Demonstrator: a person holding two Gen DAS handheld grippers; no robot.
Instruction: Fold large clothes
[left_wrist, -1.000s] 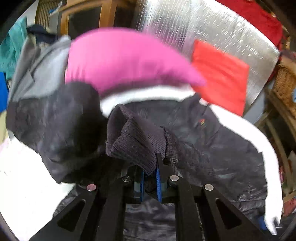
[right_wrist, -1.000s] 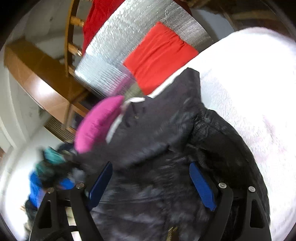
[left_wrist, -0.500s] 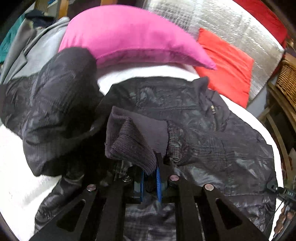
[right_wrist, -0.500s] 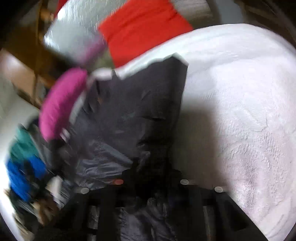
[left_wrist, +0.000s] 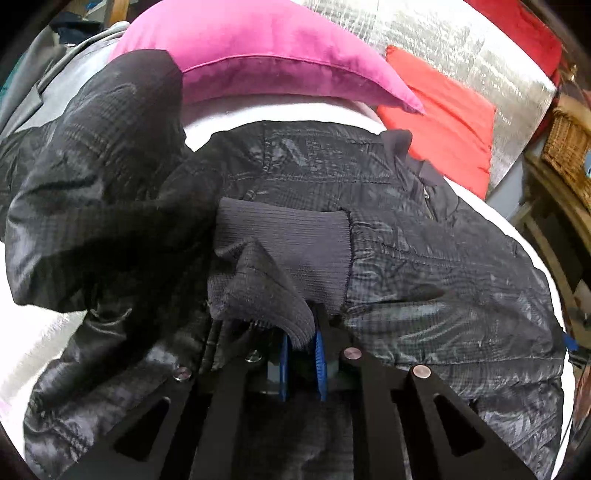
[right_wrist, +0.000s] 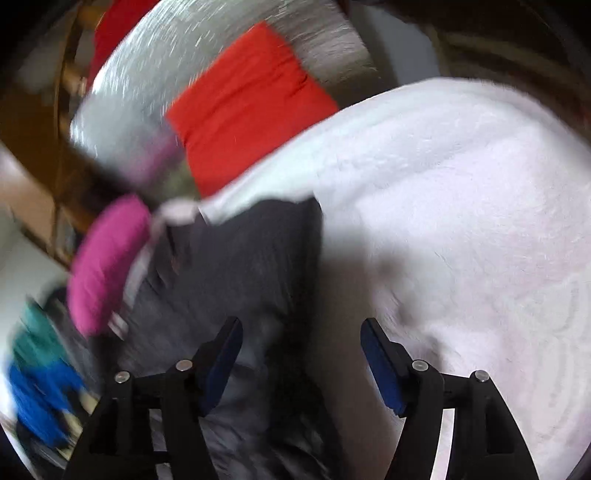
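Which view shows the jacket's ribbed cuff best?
The left wrist view: the ribbed cuff sits sharp and central, pinched in the left gripper. The right wrist view is blurred and shows only the jacket's body, no cuff.

You are not seeing any readable text, label, brand, number or sign in either wrist view; nothing on the fabrics or the furniture is showing legible lettering.

Left hand-held gripper (left_wrist: 301, 354) is lowering the ribbed cuff (left_wrist: 280, 254) onto the jacket (left_wrist: 424, 280); right hand-held gripper (right_wrist: 301, 354) is reopening, its jaws parting, empty, above the jacket's edge.
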